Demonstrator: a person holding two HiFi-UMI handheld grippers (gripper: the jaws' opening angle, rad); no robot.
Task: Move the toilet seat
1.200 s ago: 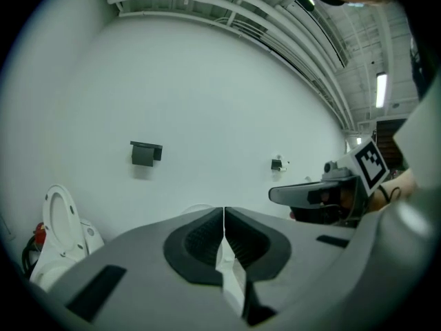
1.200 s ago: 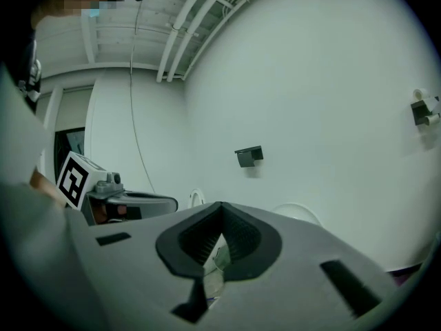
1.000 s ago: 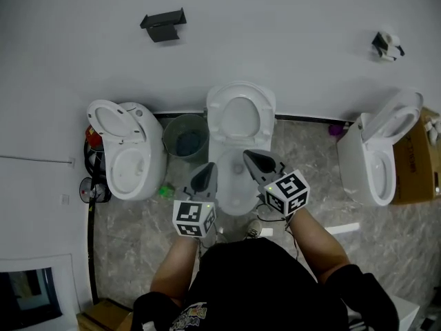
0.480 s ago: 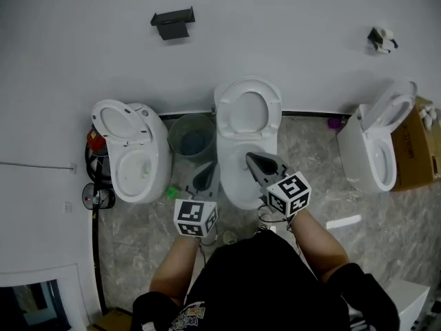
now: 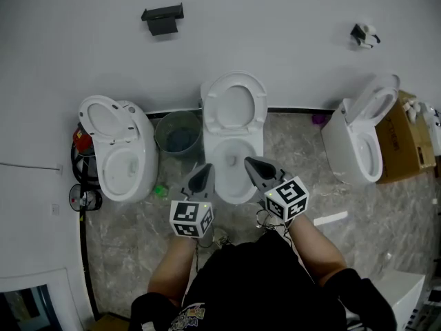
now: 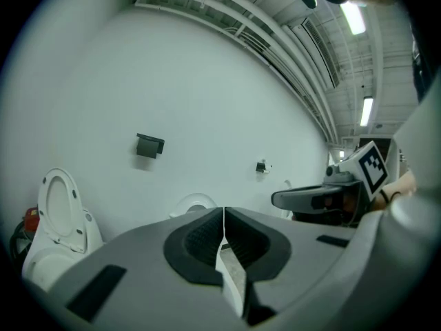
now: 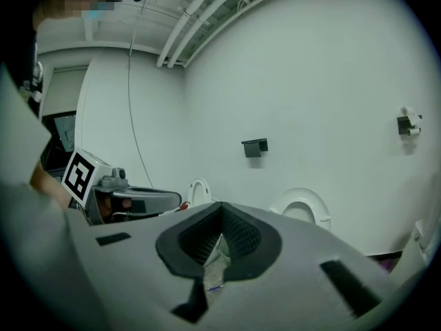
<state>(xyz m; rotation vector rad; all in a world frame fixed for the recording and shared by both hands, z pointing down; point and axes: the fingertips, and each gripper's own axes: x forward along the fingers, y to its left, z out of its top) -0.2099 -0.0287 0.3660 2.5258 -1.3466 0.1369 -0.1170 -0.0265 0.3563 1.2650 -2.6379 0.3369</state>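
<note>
Left gripper [image 5: 204, 176] and right gripper [image 5: 255, 165] have jaws closed, empty, facing the toilet seat [image 5: 259, 106]

Wall fitting [image 5: 363, 34] too small to identify, person's torso [image 5: 265, 288] cropped

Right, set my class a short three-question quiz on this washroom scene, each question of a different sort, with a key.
1. True or false: the seat of the middle toilet stands raised against the wall.
2. How many toilets stand along that wall? A) two B) three C) four
3. Fill in: the left gripper and the right gripper both have their jaws ____, with nothing held.

Key: 1 true. 2 B: the left toilet, the middle toilet and the right toilet. 3 shut.
</note>
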